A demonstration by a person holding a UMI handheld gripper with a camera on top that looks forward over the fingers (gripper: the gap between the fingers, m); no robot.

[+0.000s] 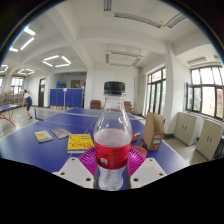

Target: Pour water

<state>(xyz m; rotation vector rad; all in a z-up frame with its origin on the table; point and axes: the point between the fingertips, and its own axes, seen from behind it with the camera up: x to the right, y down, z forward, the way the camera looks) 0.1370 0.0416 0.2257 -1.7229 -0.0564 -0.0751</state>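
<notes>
- Clear plastic bottle with a black screw cap and a red label band [112, 140] standing upright between the two pink-padded fingers of the gripper [112, 166]; raised above the near edge of the blue table [30, 150], by the look of it, not resting on it.
- Jaws closed on the bottle; pink pads [90, 160] pressed against both sides at the red label band, low on the body.
- Cap in place, so no pouring possible yet; liquid level hard to read through the clear wall above the label.
- Judged stiff enough at the label band but thin-walled; likely to dent under a hard squeeze; smooth plastic, so prone to slip or twist once tilted.
- Weight judged light to moderate, depending on fill; a low hold leaves the neck and cap free and the top-heavy part unsupported; a firmer, mid-body hold probably steadier for tipping.
- Beyond the bottle on the table: a yellow flat packet or booklet [80, 142] toward the middle; a small yellow-and-white card [43, 135] farther left; a brown paper bag [153, 130] near the right edge.
- No cup or receiving vessel visible.
</notes>
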